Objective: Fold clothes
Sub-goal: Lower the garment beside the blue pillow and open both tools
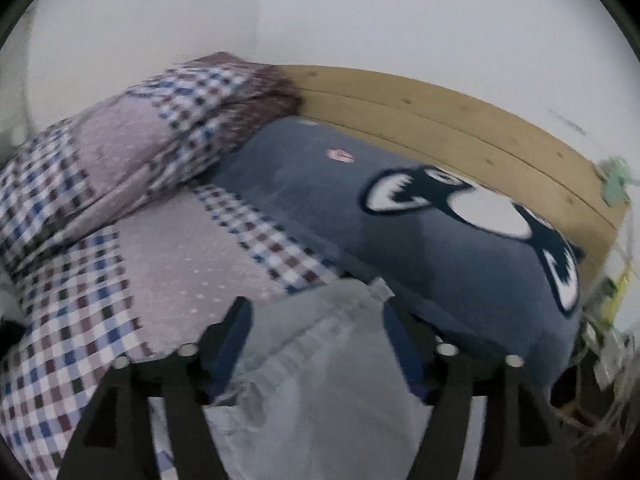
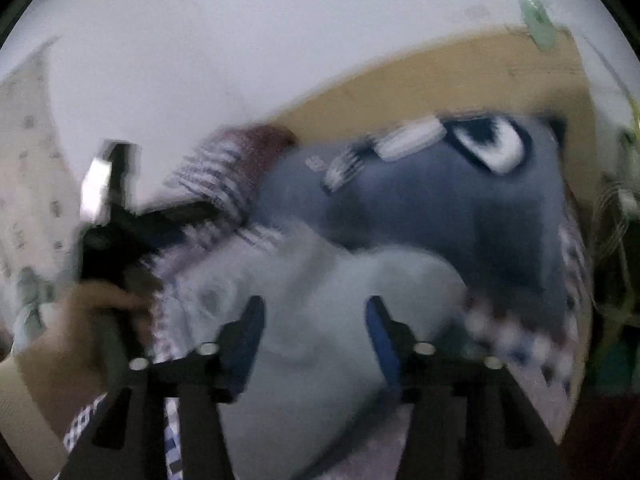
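A pale grey garment (image 1: pixel 316 380) lies crumpled on the bed right under my left gripper (image 1: pixel 316 312). Its dark fingers (image 1: pixel 240 320) stand wide apart, open, with the cloth bunched in the gap between them. In the blurred right wrist view the same pale garment (image 2: pixel 320 312) fills the gap of my right gripper (image 2: pixel 316 308), which is also open. There, a hand (image 2: pixel 88 312) at the left holds the dark body of the left gripper (image 2: pixel 120 228).
The bed has a checked and pink sheet (image 1: pixel 180 264), with a matching pillow (image 1: pixel 112 152) at the back left. A big blue-grey cushion with an animal face (image 1: pixel 440 232) lies against the wooden headboard (image 1: pixel 440 116). Cables and clutter (image 1: pixel 608 320) sit at the right edge.
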Action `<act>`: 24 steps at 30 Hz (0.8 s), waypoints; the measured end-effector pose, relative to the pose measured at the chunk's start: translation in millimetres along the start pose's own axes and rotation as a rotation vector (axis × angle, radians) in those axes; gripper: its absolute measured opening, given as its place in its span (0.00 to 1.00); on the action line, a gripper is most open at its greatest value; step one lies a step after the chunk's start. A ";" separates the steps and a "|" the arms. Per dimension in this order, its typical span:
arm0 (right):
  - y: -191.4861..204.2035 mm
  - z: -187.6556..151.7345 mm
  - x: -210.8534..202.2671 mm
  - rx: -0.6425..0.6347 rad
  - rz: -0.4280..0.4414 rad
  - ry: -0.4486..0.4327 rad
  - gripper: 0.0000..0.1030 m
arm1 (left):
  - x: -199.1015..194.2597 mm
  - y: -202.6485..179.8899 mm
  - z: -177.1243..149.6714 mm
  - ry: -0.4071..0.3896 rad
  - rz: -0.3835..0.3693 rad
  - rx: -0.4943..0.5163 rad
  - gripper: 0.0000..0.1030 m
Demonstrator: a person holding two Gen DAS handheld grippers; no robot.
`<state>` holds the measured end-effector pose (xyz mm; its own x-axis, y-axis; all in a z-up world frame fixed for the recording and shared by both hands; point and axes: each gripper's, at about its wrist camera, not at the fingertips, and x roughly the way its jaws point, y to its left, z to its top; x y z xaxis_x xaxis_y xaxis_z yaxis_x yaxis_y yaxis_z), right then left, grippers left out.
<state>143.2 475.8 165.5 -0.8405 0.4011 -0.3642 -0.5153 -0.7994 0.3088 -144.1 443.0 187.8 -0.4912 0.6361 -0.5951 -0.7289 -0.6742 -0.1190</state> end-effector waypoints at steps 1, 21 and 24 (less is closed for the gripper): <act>5.8 -1.2 4.3 -0.054 0.025 -0.008 0.62 | 4.8 -3.7 -4.1 0.016 0.003 0.015 0.77; 9.0 -70.7 64.4 -0.349 -0.037 0.331 0.63 | 88.9 0.3 -53.4 0.172 0.147 0.019 0.81; 10.1 -70.0 62.6 -0.338 -0.044 0.329 0.63 | 83.4 -2.9 -54.2 0.170 0.168 0.024 0.81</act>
<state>97.1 461.6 84.4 -0.6935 0.3186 -0.6461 -0.4203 -0.9074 0.0036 -157.2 477.6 95.4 -0.5206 0.4425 -0.7302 -0.6563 -0.7544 0.0107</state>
